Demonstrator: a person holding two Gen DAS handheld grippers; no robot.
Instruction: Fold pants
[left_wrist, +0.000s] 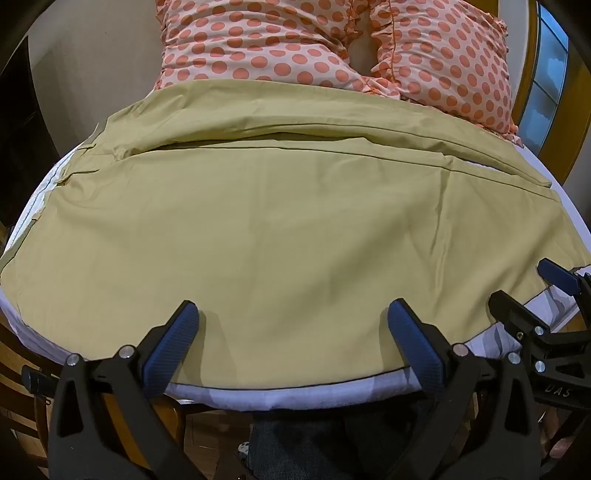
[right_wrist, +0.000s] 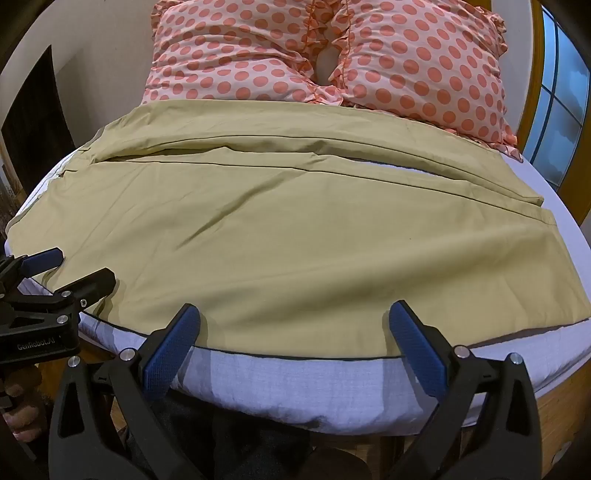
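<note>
Lying flat across the frame's middle on the white bed (right_wrist: 295, 384), the khaki pants (left_wrist: 280, 236) reach two dotted pillows (right_wrist: 325, 55) at top. Left gripper (left_wrist: 291, 325) and right gripper (right_wrist: 293, 326) both gape empty over the near hem; only the right view shows a hand (right_wrist: 22, 406), lower left.

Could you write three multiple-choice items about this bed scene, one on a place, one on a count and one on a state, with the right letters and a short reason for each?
1. Where do the pants lie?
A. spread flat on the bed
B. hanging from a chair
C. on the floor

2. How many polka-dot pillows are at the head of the bed?
A. one
B. two
C. four

3. What is the state of the left gripper and the right gripper?
A. both shut on the pants
B. left shut, right open
C. both open, holding nothing

Answers:
1 A, the khaki cloth covers most of the white mattress.
2 B, two spotted pillows sit side by side, their ruffled edges meeting.
3 C, each wrist view shows blue pads wide apart over the near edge, with no cloth between them.
</note>
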